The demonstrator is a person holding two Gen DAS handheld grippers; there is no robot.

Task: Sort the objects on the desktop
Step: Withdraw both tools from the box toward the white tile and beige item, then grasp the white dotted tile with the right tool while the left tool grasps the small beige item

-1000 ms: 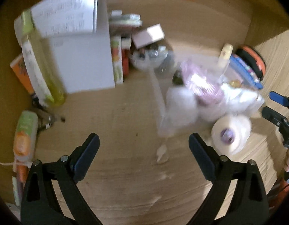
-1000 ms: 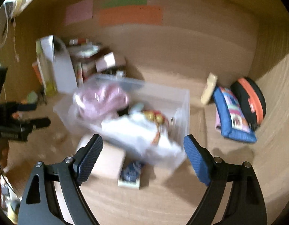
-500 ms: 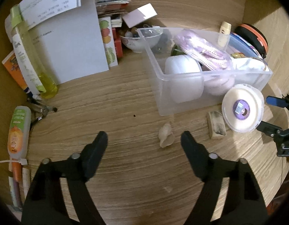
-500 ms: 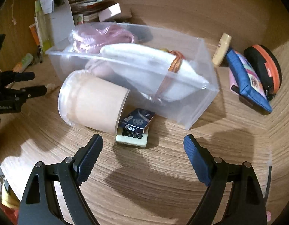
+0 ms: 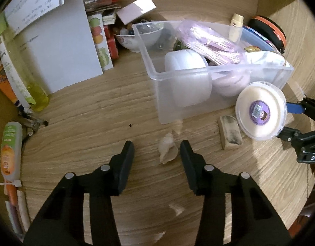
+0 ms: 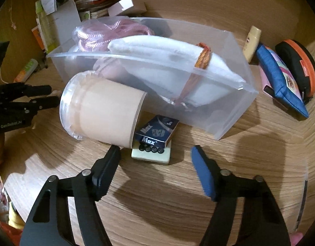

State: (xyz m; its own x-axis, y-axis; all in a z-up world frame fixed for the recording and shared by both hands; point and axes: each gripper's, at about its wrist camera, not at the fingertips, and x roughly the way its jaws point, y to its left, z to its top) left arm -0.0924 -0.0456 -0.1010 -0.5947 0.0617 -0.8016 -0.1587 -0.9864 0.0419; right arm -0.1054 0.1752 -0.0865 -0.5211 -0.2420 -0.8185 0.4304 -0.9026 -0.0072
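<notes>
A pale seashell lies on the wooden desk between the tips of my left gripper, nearer the right finger. The jaws are closing and the pads do not press on it. My right gripper is closing around a blue battery box that rests on a pale block; its pads stand clear of both. Beside them a round beige tub lies on its side against a clear plastic bin holding pink cord and white cloth. Each gripper shows in the other's view: the left gripper and the right gripper.
A white folder, a yellow bottle and an orange tube line the left side. A bowl and small boxes sit behind the bin. A blue pouch, a black-orange case and a cream tube lie to the right.
Both grippers have sunk toward the desk and their jaws have narrowed, the left around the shell, the right around the battery box. The views have sharpened from blur.
</notes>
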